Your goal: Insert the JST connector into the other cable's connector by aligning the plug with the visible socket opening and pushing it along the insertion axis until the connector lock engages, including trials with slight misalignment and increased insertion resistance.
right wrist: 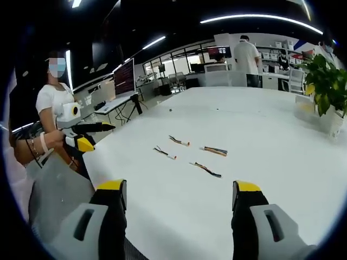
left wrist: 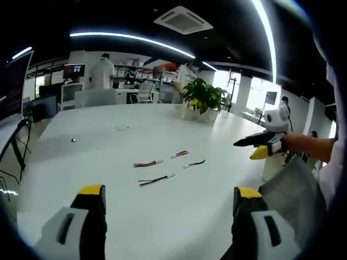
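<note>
Open-plan office: desks with monitors [right wrist: 124, 77], ceiling light strips [left wrist: 130, 39], large white table [left wrist: 108, 130].

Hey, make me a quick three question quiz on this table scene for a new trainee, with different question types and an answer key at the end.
1. True or false: the left claw is shut on a cable.
2. Multiple choice: how many short cables lie on the white table? A) two B) four C) six
3. Fill in: the potted ____ stands at the table's far edge.

Key:
1. False. Both the left claw and the right claw are open and hold nothing.
2. B. Four: the multicolour cable, the black-wired cable, the cable nearest the table edge and the farthest cable.
3. plant
</note>
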A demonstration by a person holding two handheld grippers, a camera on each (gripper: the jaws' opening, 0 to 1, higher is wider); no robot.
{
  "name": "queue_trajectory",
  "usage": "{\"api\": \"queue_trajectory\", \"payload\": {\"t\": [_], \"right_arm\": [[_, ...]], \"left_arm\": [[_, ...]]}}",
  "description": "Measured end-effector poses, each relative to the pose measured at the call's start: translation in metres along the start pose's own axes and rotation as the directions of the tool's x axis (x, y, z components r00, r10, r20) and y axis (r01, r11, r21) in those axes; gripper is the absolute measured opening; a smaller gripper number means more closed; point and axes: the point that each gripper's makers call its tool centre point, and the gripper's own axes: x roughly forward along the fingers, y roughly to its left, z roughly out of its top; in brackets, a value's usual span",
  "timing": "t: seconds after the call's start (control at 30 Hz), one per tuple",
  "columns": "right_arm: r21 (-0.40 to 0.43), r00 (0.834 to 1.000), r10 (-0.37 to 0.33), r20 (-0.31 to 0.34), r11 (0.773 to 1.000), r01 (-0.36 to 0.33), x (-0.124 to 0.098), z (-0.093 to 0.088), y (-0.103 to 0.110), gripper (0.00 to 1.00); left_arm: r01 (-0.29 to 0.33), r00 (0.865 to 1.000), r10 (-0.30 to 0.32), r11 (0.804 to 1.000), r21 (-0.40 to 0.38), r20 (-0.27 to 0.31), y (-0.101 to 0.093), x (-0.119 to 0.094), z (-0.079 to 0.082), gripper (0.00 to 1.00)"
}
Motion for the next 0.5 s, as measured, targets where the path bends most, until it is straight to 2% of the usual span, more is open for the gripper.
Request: {"api": "queue_trajectory", "payload": {"t": [0.5], "right_arm": [[-0.028, 1.000, 0.016, -0.008, 0.999, -0.016, 0.015, 0.011, -0.005, 0.79]], "left_arm": [[0.011, 1.000, -0.010, 0.999, 0.033, -0.021, 0.006, 0.015, 0.003, 0.97]]}}
